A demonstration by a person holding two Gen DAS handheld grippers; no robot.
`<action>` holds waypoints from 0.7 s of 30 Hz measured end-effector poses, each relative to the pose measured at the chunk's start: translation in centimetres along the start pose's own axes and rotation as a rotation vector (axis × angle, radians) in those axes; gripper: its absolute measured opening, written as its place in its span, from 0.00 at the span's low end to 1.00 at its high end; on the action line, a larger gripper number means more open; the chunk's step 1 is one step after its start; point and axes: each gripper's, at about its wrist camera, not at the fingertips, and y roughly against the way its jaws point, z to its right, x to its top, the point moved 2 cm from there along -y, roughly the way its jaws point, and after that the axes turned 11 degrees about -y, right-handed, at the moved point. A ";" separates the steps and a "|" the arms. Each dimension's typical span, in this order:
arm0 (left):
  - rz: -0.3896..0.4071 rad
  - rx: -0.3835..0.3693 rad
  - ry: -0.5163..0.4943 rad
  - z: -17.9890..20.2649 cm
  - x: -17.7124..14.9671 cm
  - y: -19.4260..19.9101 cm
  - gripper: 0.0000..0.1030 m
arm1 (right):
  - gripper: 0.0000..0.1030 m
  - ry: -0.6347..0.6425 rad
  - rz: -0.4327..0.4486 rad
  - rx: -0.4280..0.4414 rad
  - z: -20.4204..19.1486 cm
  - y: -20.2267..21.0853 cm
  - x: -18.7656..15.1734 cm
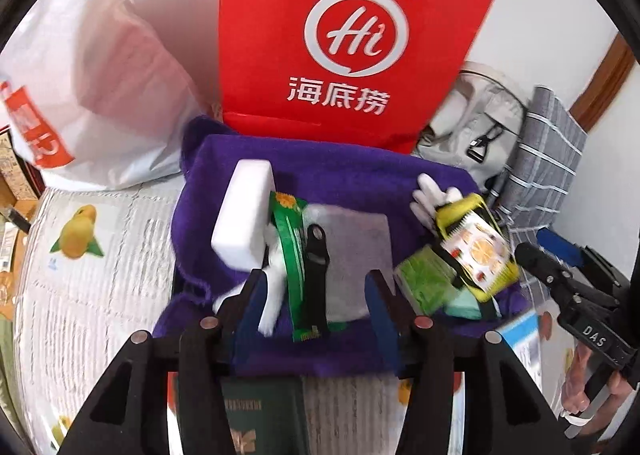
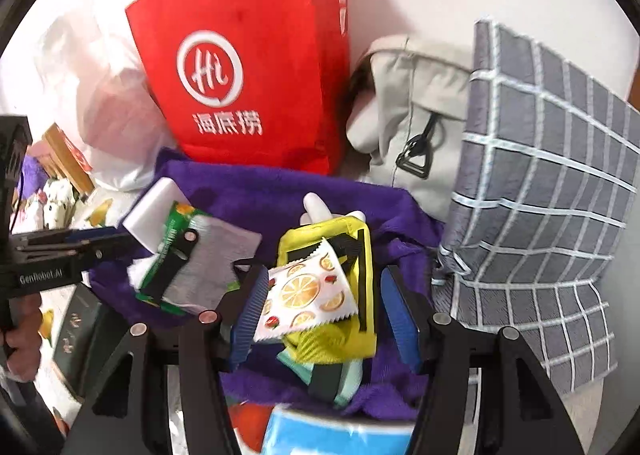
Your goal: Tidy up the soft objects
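Observation:
A purple towel [image 1: 340,167] [image 2: 260,191] lies spread on the bed with small soft items on it. My left gripper [image 1: 318,287] is open over a green packet [image 1: 292,247], a black strap [image 1: 316,267] and a grey-white cloth [image 1: 356,247]; its pads press on none of them. A white sponge block [image 1: 244,215] leans at its left. My right gripper [image 2: 326,295] is open around a citrus-printed packet [image 2: 308,295] lying on a yellow pouch [image 2: 298,245]. A white glove [image 2: 316,207] pokes out behind the pouch.
A red paper bag [image 1: 340,35] stands behind the towel, with a white plastic bag [image 1: 92,75] to its left. A grey backpack [image 2: 408,103] and a grey checked pillow [image 2: 540,195] lie at the right. A dark green book [image 1: 256,415] lies near the towel's front edge.

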 end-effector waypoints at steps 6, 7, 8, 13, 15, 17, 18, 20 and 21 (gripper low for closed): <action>0.034 0.039 -0.015 1.8 -3.0 5.7 0.58 | 0.82 0.000 0.108 -0.057 -1.5 7.5 -2.3; 0.045 0.050 -0.024 2.2 -3.5 6.7 0.60 | 0.83 0.000 0.125 -0.064 -1.6 8.9 -2.9; 0.060 0.062 -0.040 3.0 -4.3 8.3 0.61 | 0.85 -0.001 0.134 -0.070 -1.8 9.8 -3.3; 0.127 0.113 -0.086 6.5 -7.5 14.0 0.68 | 0.91 -0.022 0.215 -0.136 -2.2 16.8 -7.4; 0.163 0.120 -0.096 7.8 -8.9 15.8 0.74 | 0.91 -0.029 0.218 -0.115 -2.1 19.0 -9.0; 0.191 0.133 -0.099 8.8 -10.5 17.4 0.80 | 0.91 -0.049 0.217 -0.111 -2.0 21.4 -10.8; 0.199 0.146 -0.100 9.3 -11.6 18.1 0.80 | 0.92 -0.051 0.220 -0.124 -2.1 22.1 -11.6; 0.205 0.153 -0.101 9.9 -13.3 19.2 0.82 | 0.96 -0.045 0.241 -0.152 -2.2 23.9 -13.3; 0.207 0.151 -0.099 10.3 -14.0 19.7 0.82 | 0.99 -0.043 0.258 -0.153 -2.3 24.8 -14.3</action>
